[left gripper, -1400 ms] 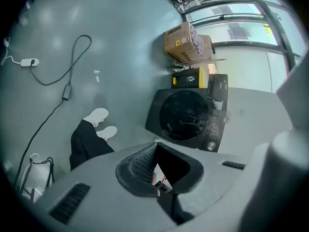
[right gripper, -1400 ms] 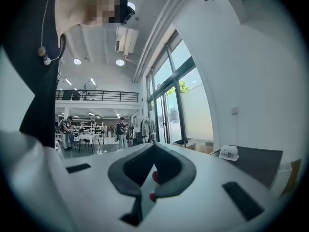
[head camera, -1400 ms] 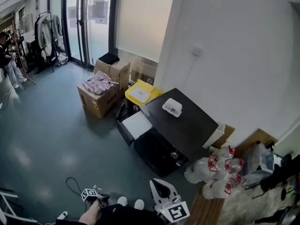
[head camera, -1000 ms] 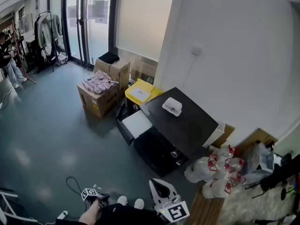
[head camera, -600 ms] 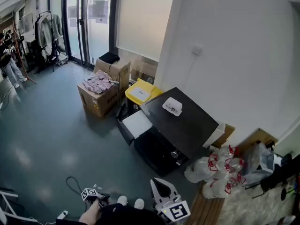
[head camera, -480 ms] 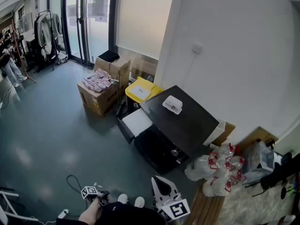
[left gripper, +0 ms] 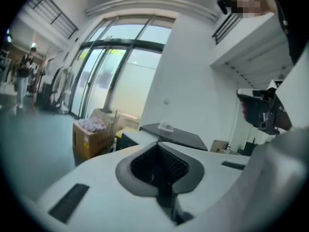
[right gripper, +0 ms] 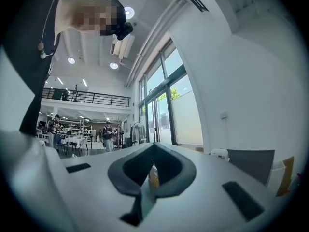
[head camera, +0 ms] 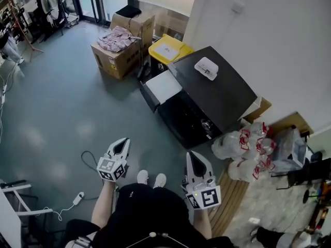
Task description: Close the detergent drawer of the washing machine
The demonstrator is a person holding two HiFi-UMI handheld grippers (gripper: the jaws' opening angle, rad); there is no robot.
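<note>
Head view first, says the supervisor. Where does the detergent drawer stand?

I report: the detergent drawer (head camera: 163,86) is pulled out. It shows as a white slab jutting from the left corner of the black washing machine (head camera: 217,94), a little above the centre of the frame. It is not closed, so as far as I can see no part of the task is done.

And your jaws?

My left gripper (head camera: 123,140) is at the lower left of the frame and my right gripper (head camera: 193,155) at lower centre, either side of my shoes (head camera: 143,177). Both pairs of jaws are pressed together and hold nothing. Each gripper view shows only the meeting pads and the room beyond. Both tools are well apart from the drawer, with floor (head camera: 62,107) between.

Anything in the way?

Nothing that I can see. A yellow bin (head camera: 168,49) and a cardboard box (head camera: 120,50) of clothes lie beyond the drawer, toward the top of the frame. White bags (head camera: 232,143) lie at the machine's right. None touches the drawer front, so far as this angle shows.

What is left, then?

All of it, in my judgement. I have to approach the machine, set a jaw tip against the drawer's front face, and push it in until flush. Jaws pressed together will serve for a push.
</note>
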